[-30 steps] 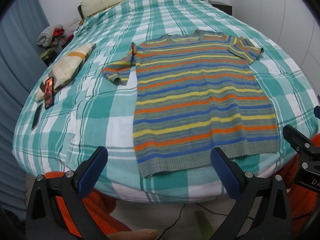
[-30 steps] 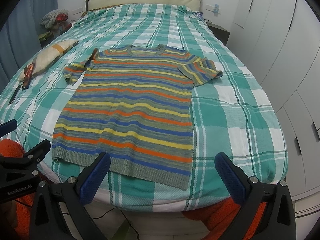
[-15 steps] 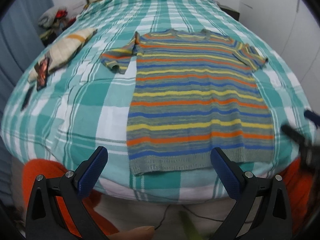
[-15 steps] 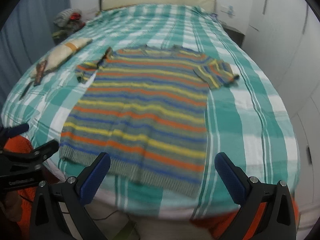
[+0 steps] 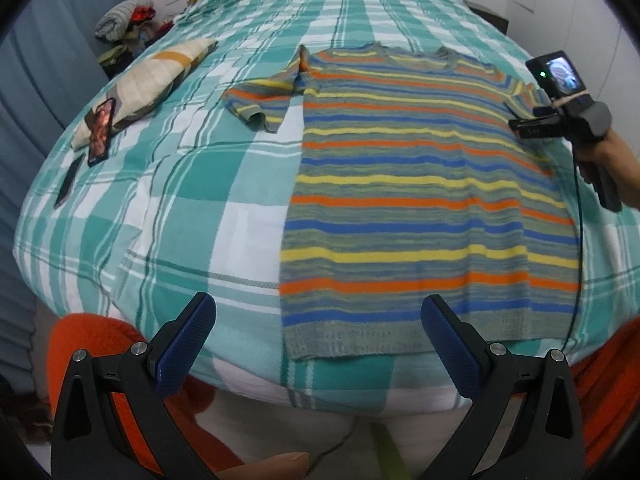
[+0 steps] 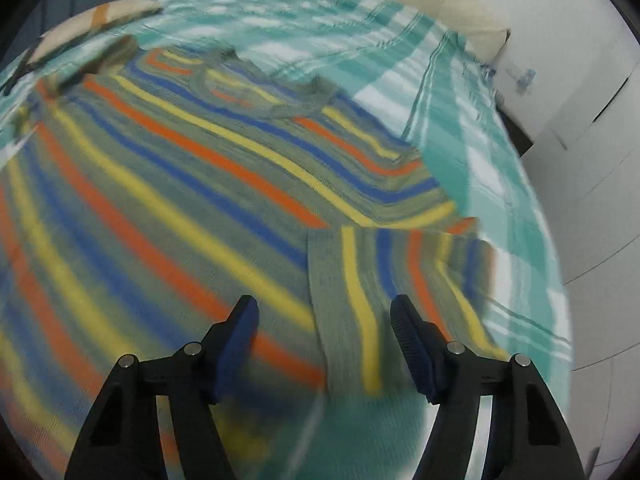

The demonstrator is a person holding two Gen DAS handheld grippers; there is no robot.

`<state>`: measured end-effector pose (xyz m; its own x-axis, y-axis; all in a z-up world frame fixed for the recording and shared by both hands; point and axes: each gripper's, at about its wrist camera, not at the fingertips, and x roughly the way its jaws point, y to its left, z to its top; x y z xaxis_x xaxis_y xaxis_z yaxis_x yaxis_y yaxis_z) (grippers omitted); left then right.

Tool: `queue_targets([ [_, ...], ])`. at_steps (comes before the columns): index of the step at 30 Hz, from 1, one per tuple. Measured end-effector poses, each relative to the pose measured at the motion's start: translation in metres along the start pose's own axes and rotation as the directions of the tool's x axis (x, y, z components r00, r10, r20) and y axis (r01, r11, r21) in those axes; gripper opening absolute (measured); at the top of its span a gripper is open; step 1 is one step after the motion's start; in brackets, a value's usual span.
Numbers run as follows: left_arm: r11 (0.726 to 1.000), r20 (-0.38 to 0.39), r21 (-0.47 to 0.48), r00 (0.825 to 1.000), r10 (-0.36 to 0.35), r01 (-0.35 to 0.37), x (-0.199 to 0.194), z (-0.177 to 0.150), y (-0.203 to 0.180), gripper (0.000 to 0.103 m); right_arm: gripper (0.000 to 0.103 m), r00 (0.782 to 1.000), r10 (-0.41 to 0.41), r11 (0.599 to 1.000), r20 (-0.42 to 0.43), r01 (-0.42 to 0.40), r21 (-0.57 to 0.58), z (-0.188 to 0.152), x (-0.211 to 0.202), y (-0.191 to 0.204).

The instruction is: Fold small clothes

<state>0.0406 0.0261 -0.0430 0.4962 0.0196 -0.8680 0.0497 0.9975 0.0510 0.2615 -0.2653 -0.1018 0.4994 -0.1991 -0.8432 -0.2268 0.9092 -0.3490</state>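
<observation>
A striped knit T-shirt (image 5: 420, 200) in grey, orange, yellow and blue lies flat, front up, on the bed, its hem toward me. My left gripper (image 5: 318, 340) is open and empty, held off the foot of the bed near the hem's left corner. My right gripper (image 6: 324, 340) is open, low over the shirt's right sleeve (image 6: 396, 272), with the sleeve's cuff edge between its fingers. The right tool (image 5: 560, 116) also shows in the left wrist view, held in a hand over that sleeve. The right wrist view is blurred.
The bed has a teal and white checked cover (image 5: 180, 200). A folded beige cloth (image 5: 152, 80), a phone (image 5: 102, 128) and a dark remote (image 5: 68, 180) lie at its left. A clothes pile (image 5: 128, 24) sits by the wall. White cupboards (image 6: 592, 160) stand right.
My right gripper has swung from the foot of the bed up over the right sleeve and has narrowed. My left gripper has shifted a little left.
</observation>
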Motion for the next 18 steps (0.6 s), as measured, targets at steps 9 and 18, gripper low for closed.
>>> queue_targets([
  [9, 1.000, -0.009, -0.011, 1.000, -0.007, 0.007, 0.010, 0.002, -0.002, 0.102, 0.004, 0.993, 0.003, 0.865, 0.115, -0.061, 0.497, -0.066, -0.038, -0.173],
  [18, 0.995, -0.003, 0.090, 0.999, -0.038, 0.039, -0.002, 0.001, -0.042, 0.102, 0.004, 0.994, 0.064, 0.590, 0.092, -0.113, 0.799, -0.166, -0.020, -0.257],
])
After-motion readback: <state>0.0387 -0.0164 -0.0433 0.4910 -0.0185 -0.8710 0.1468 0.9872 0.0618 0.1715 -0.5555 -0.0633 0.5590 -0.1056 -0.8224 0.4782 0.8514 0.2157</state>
